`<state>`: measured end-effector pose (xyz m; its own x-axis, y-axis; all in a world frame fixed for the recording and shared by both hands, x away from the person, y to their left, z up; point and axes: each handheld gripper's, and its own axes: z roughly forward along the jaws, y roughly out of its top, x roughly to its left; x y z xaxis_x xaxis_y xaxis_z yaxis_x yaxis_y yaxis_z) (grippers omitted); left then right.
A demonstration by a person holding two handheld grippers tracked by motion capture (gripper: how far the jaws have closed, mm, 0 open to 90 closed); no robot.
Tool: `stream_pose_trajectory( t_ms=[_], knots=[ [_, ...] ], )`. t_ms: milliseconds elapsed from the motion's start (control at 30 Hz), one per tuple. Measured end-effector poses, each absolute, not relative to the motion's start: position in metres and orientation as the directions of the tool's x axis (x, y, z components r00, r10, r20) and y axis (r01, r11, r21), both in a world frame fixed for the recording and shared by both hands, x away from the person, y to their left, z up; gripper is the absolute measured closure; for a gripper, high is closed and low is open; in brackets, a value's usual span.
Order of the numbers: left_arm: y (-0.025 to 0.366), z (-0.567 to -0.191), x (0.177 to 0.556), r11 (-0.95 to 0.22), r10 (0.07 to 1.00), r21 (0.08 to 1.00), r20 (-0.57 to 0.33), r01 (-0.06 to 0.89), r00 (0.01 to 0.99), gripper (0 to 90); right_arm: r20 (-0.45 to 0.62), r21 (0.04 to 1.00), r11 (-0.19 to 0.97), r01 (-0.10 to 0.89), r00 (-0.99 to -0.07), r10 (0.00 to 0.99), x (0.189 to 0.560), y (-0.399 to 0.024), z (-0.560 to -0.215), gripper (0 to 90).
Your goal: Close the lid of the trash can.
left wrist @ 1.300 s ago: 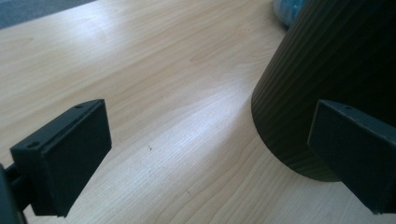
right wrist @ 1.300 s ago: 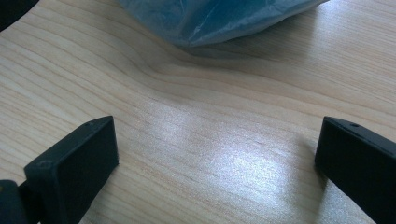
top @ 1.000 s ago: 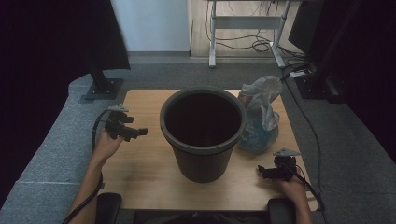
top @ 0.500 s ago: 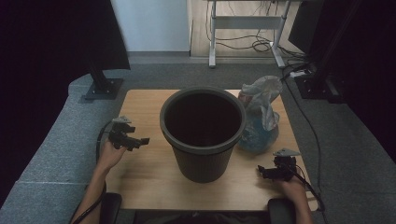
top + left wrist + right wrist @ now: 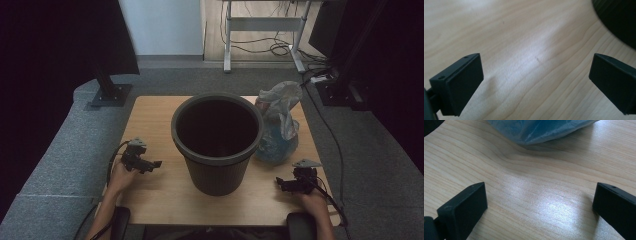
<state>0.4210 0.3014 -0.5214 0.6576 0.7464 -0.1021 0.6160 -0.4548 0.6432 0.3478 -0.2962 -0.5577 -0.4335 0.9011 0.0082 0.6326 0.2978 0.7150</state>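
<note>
Left gripper view: jaws wide apart, nothing between, above bare worktop (image 5: 524, 50), bucket (image 5: 621, 20) wall at upper right. Right gripper view: jaws likewise spread, empty, blue plastic bag (image 5: 541, 130) just beyond. High view: left gripper (image 5: 150, 164) left of bucket, right gripper (image 5: 283, 184) near front right edge, bag touching bucket's right side.

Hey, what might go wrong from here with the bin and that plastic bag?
The blue plastic bag leans against the tall black bin near the table's right edge; a nudge might push it off. The bag looks crinkly and slack, so the open right gripper may pinch just film and slip.
</note>
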Motion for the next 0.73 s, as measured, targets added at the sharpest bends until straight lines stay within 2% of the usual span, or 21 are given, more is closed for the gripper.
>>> stream_pose_trajectory(
  t_ms=[267,500,733],
  knots=[
    [0.293,-0.541,0.415,-0.547,0.728,0.587,-0.019,0.597,0.685,0.0,0.008,0.715,0.298,0.632,-0.434,0.901,0.348,-0.296,-0.558,0.0],
    [0.293,-0.547,0.412,-0.524,0.718,0.645,-0.017,0.557,0.696,0.0,0.008,0.715,0.298,0.633,-0.434,0.901,0.348,-0.296,-0.558,0.0],
    [0.291,-0.547,0.412,-0.511,0.735,0.644,-0.016,0.569,0.678,0.0,0.008,0.715,0.298,0.633,-0.434,0.901,0.348,-0.296,-0.558,0.0]
  ],
)
